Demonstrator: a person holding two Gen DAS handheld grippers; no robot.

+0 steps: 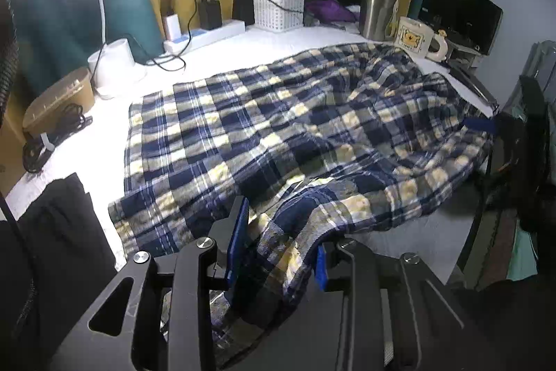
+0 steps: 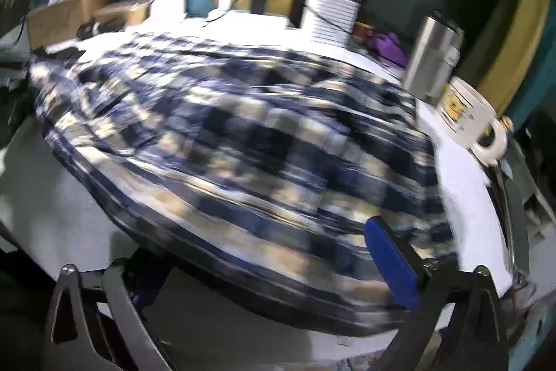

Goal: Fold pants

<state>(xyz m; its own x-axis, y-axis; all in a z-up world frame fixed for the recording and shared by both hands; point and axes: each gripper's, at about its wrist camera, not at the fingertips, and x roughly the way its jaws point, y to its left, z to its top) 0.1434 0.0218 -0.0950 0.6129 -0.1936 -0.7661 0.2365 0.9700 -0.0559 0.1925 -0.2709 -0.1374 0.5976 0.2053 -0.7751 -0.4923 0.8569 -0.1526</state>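
Cloth is pinched between the blue pads of the left gripper (image 1: 278, 252): a bunched edge of the pants (image 1: 295, 127) is clamped there and lifted slightly off the table (image 1: 114, 124). The right gripper (image 2: 274, 270) is seen with its pads far apart, the pants lying between and over them; the view is heavily blurred, so whether any fabric is actually gripped cannot be told.

The pants are spread across the white table, rumpled, one end near the mug (image 1: 415, 39) and steel tumbler (image 1: 377, 11), the other toward the lamp base (image 1: 113, 61).

The step in hand is judged to be a fold of the near edge across the garment. It would be done well if both ends of that edge were held level and carried together, so that the fold line stays straight and no wrinkles are trapped. The mug and tumbler should be cleared by the swinging cloth.

The left gripper is held low at the near table edge, pointing across the pants. The right gripper is tilted, angled in from the garment's mug end.
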